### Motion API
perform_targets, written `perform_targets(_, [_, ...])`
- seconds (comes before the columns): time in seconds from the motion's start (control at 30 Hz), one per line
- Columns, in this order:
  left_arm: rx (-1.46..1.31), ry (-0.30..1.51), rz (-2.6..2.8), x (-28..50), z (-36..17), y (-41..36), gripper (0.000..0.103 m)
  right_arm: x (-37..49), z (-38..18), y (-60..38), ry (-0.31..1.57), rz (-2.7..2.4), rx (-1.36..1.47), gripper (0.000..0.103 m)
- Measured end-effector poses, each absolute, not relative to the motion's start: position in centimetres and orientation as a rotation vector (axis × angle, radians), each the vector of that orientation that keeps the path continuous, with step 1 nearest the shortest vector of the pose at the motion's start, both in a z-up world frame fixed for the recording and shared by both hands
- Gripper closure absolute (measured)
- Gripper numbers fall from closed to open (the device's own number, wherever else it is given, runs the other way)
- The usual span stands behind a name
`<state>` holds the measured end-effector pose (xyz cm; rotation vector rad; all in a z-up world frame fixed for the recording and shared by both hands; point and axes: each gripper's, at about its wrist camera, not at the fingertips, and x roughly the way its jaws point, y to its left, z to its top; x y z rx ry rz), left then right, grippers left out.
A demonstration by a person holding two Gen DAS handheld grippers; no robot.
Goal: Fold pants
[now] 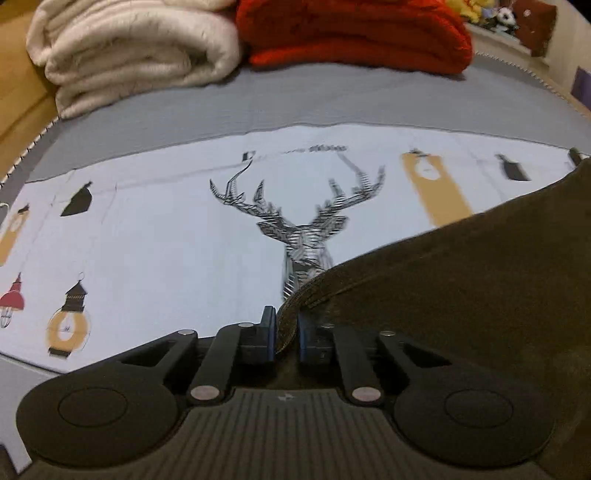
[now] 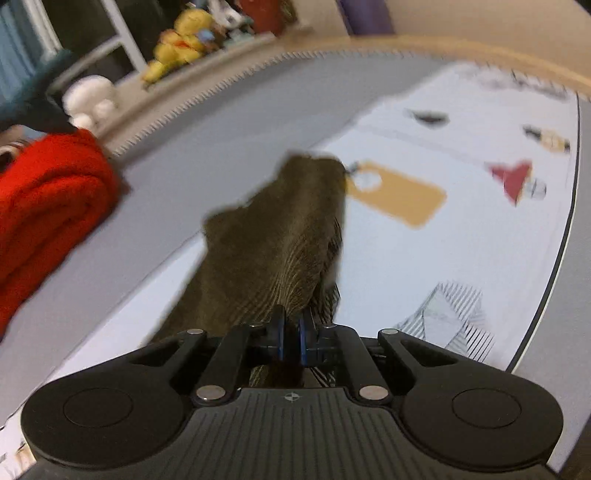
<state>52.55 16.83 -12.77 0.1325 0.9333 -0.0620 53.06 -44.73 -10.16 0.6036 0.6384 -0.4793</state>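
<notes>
Both my grippers, left [image 1: 286, 328] and right [image 2: 291, 332], clamped on pants [image 1: 461, 295]. Mid-fold carry, I judge; next: lay toward 12 o'clock, edges aligned.

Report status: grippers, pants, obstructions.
Left gripper shut on pants. Right gripper shut on pants too. Cloth lifted off sheet. Blankets at far edge, clear.
</notes>
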Motion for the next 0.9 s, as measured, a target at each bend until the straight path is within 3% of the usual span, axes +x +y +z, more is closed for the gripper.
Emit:
perform_targets(0.17, [0.038, 0.86, -0.153, 45.2, -8.6, 16.5, 0.092, 44.7, -6.4, -46.7, 0.603, -0.385, 0.629, 0.096])
perform_targets(0.3, [-0.026, 0.893, -0.212, 37.8, -8.6, 16.2, 0.092, 36.6, -7.5, -48.6, 0.696, -0.367, 0.631, 0.094])
perform_targets(0.33, [-0.032, 0.917, -0.218, 36.6, -9.3, 16.1, 0.091, 35.1, -8.3, -49.1, 0.738, -0.382, 0.623, 0.089])
perform_targets(0.47, [-0.182, 1.022, -0.193, 35.3, -11.6, 16.9, 0.084, 32.3, -7.7, -50.5, 0.717, -0.579, 0.563, 0.047])
perform_targets(0.5, [-0.241, 1.013, -0.18, 35.2, -11.5, 17.4, 0.08, 31.9, -7.0, -50.8, 0.673, -0.595, 0.575, 0.04])
perform_targets(0.57, [-0.344, 0.979, -0.162, 35.4, -10.9, 18.3, 0.062, 32.2, -5.4, -50.7, 0.624, -0.564, 0.591, 0.037])
perform_targets(0.7, [-0.489, 0.958, -0.107, 36.1, -10.9, 19.3, 0.053, 35.8, -4.1, -49.5, 0.625, -0.472, 0.612, 0.037])
perform_targets(0.77, [-0.542, 0.954, -0.105, 36.8, -11.2, 19.3, 0.043, 38.6, -4.5, -49.2, 0.65, -0.452, 0.649, 0.037])
perform_targets(0.83, [-0.615, 0.93, -0.12, 37.4, -11.0, 19.4, 0.026, 41.2, -5.3, -49.4, 0.688, -0.455, 0.709, 0.037])
perform_targets(0.9, [-0.659, 0.877, -0.133, 37.7, -10.3, 19.5, 0.019, 44.1, -6.6, -49.4, 0.728, -0.47, 0.778, 0.037])
